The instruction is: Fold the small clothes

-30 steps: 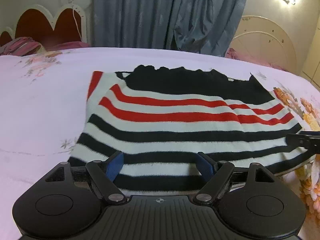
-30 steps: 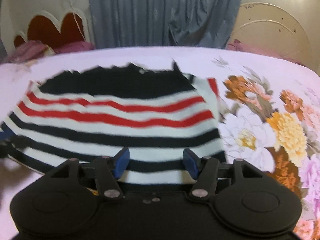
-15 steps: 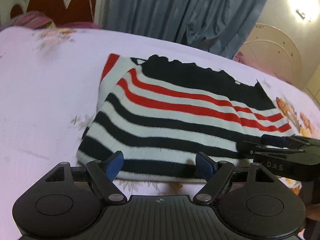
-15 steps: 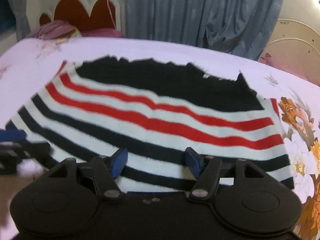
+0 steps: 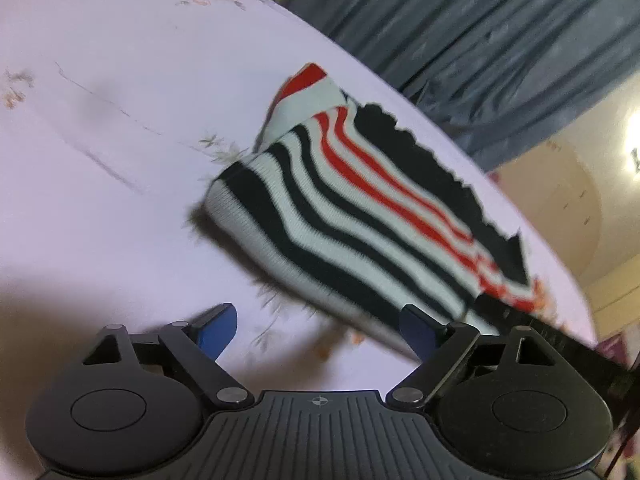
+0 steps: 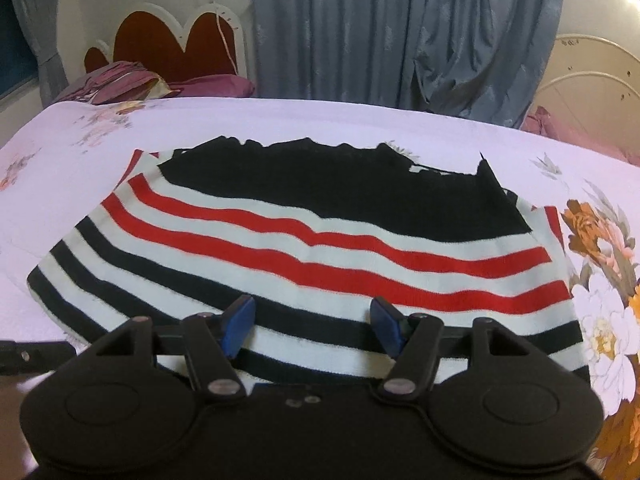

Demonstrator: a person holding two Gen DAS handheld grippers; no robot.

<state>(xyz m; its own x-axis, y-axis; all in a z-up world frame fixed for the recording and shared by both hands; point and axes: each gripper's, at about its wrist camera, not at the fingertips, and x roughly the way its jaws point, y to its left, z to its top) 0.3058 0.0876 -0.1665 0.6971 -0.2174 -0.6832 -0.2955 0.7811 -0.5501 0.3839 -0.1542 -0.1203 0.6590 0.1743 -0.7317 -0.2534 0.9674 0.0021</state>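
Note:
A folded striped sweater (image 6: 320,248), white with black and red bands and a black top part, lies flat on the bed. In the left wrist view the sweater (image 5: 360,216) runs diagonally, tilted with the camera. My left gripper (image 5: 320,328) is open and empty, just off the sweater's near left corner. My right gripper (image 6: 314,324) is open and empty, over the sweater's near edge. The right gripper's dark body (image 5: 560,340) shows at the sweater's right end in the left wrist view.
The bed sheet (image 6: 280,120) is pale lilac with large flower prints at the right (image 6: 600,264). A red headboard (image 6: 176,48) with pink pillows (image 6: 120,84) and grey-blue curtains (image 6: 400,28) stand behind. A cream arched bed end (image 6: 592,80) is at the far right.
My left gripper has pulled back and swung left, rolling its view, so the sweater now sits farther off and diagonal. My right gripper has moved slightly closer over the sweater's near edge.

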